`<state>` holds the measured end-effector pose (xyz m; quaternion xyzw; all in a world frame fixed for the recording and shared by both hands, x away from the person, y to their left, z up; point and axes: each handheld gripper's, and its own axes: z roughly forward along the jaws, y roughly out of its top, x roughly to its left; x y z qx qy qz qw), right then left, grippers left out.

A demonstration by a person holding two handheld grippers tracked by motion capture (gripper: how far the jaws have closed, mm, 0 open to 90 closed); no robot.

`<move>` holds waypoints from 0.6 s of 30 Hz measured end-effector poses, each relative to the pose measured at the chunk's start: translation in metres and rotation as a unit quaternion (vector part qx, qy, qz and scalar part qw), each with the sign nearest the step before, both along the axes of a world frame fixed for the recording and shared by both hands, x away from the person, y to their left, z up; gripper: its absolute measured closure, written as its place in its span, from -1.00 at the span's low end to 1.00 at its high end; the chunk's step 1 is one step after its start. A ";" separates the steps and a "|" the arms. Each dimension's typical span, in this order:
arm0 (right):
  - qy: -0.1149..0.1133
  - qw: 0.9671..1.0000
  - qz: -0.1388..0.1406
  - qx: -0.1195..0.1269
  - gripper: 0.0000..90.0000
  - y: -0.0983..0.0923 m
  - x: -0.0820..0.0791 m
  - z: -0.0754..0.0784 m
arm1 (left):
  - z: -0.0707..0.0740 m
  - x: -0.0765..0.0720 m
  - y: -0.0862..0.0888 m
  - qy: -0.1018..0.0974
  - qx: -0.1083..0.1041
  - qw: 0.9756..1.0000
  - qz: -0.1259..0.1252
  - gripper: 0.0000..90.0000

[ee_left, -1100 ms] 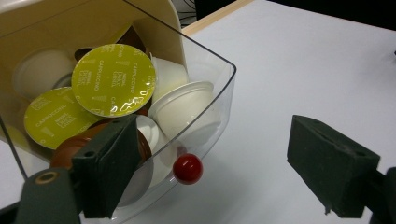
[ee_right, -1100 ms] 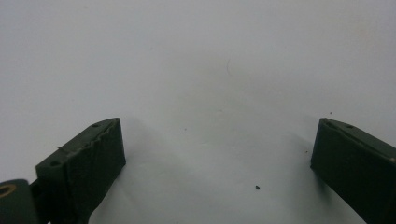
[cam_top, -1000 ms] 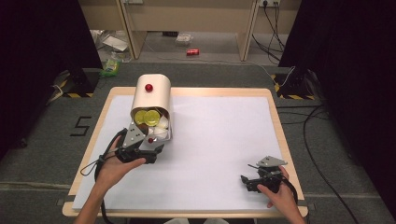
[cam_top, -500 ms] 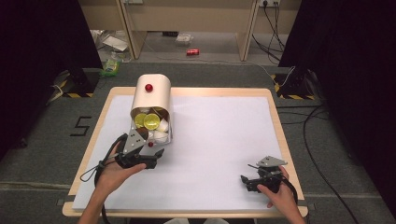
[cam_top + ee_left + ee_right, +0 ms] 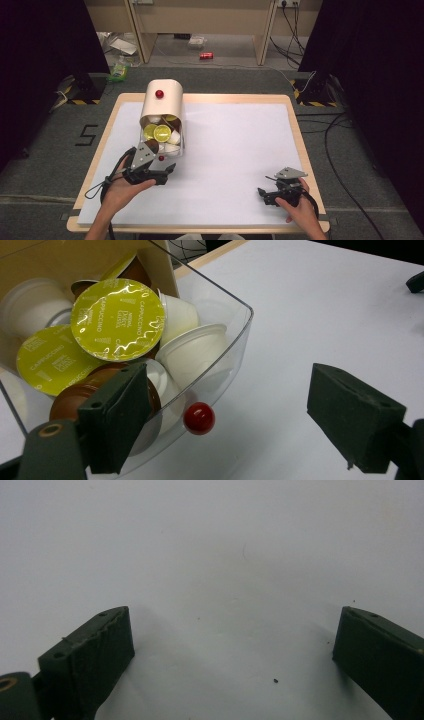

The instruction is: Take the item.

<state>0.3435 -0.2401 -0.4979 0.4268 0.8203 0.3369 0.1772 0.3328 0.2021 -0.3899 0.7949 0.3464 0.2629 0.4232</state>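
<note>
A capsule dispenser (image 5: 162, 107) stands at the far left of the white surface (image 5: 235, 150), its clear drawer (image 5: 227, 340) pulled out and full of coffee capsules (image 5: 117, 320). The left gripper (image 5: 159, 169) hovers just beside it, fingers released and empty (nothing lifted yet); the right gripper (image 5: 267, 194) rests at near right, fingers released.

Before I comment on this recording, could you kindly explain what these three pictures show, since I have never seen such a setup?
A person sits at a white table, holding hand-operated tongs in each hand. The high view looks down from above; the other two come from cameras riding on the tongs. The left tongs are open beside a tipped beige container, whose clear drawer with a red knob holds coffee capsules. The right tongs are open over bare table. Neither holds anything.
</note>
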 end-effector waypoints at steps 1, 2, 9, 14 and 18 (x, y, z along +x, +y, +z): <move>0.000 1.000 0.000 0.000 -0.92 0.000 0.000 0.000 | 0.000 0.000 0.000 0.000 0.000 1.000 0.000 -0.62; 0.000 1.000 0.000 0.000 -0.92 0.000 0.000 0.000 | 0.001 0.000 0.000 0.004 -0.004 1.000 0.001 -0.61; 0.001 1.000 -0.001 0.001 -0.93 0.000 0.000 0.000 | 0.013 0.005 0.001 0.001 -0.015 1.000 0.002 -0.59; 0.001 1.000 -0.001 0.001 -0.93 0.000 0.000 0.000 | 0.023 0.010 0.000 -0.004 -0.011 1.000 0.008 -0.59; 0.000 1.000 0.000 0.000 -0.93 0.000 0.000 0.000 | 0.029 0.020 0.004 0.000 -0.015 1.000 0.022 -0.59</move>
